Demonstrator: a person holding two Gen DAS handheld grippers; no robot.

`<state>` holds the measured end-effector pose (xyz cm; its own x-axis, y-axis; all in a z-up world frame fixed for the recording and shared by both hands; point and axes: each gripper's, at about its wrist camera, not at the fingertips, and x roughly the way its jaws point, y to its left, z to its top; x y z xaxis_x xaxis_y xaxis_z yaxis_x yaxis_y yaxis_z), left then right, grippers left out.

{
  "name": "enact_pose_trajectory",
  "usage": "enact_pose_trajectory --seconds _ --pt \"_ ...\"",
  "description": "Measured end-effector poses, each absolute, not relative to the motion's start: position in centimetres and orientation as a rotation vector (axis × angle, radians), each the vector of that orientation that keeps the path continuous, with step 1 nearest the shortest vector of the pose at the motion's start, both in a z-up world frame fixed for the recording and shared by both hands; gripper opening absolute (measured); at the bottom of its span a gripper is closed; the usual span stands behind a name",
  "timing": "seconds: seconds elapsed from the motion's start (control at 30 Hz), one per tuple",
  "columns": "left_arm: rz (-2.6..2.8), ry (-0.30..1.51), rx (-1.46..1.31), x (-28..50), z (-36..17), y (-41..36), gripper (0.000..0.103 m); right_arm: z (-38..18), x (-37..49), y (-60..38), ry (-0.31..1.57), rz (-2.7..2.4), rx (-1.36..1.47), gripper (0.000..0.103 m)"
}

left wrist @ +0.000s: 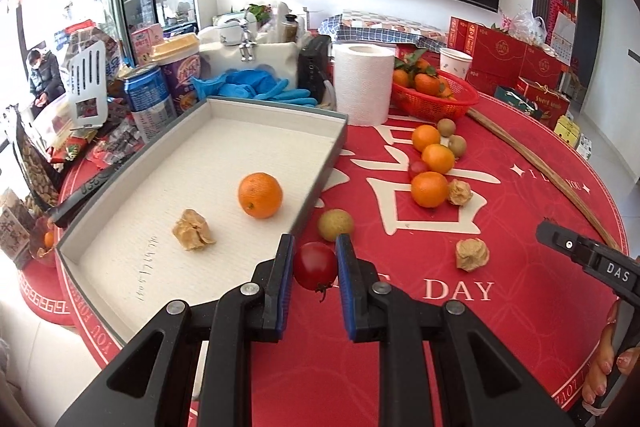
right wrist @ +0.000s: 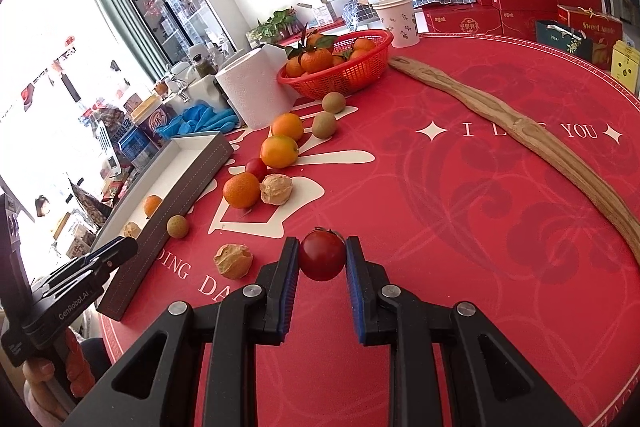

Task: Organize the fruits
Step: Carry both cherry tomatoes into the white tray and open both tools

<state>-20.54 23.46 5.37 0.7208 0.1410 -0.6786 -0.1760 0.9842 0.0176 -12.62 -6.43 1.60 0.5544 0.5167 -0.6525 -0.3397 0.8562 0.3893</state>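
Red fills the lower half of my left wrist view: a round tablecloth (left wrist: 520, 227) with cream lettering. At bottom centre my left gripper (left wrist: 315, 263) is clamped on a cherry tomato (left wrist: 314, 266), blue pads pressing both its sides, stem hanging low. Left of centre lies a grey tray (left wrist: 320, 179) lined white, holding an orange (left wrist: 260, 195) and a papery husked physalis (left wrist: 193, 230). Just beyond the tomato a small greenish round fruit (left wrist: 336, 225) sits beside the tray's wall. Right of centre, a cluster of three oranges (left wrist: 430, 189) with two more greenish fruits, a small red one and a husk. Another husked physalis (left wrist: 472, 254) lies alone lower right. In the upper middle stand a paper towel roll (left wrist: 363, 83) and a red basket of tangerines (left wrist: 434, 99). My right gripper's black tip (left wrist: 580, 251) enters at the right edge.

From the right wrist view, my right gripper (right wrist: 322, 259) at bottom centre grips a second cherry tomato (right wrist: 322, 255), pads tight against it. The tray (right wrist: 168, 219) runs along the left, the fruit cluster (right wrist: 280, 151) above centre, the basket (right wrist: 340, 67) at upper middle. A long wooden stick (right wrist: 520, 135) crosses the right side. My left gripper's body (right wrist: 80, 291) shows at the lower left.
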Motion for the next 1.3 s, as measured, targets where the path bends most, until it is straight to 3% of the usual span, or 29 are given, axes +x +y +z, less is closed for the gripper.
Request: enact_pose_trajectory --seconds 0.63,1.3 --pt "0.313 0.735 -0.166 -19.9 3.7 32.5 0.023 5.4 -10.8 4.2 0.863 0.677 0.085 0.024" --pt "0.314 0.694 -0.299 -19.0 2.1 35.0 0.023 3.9 -5.3 17.0 0.946 0.734 -0.022 0.024"
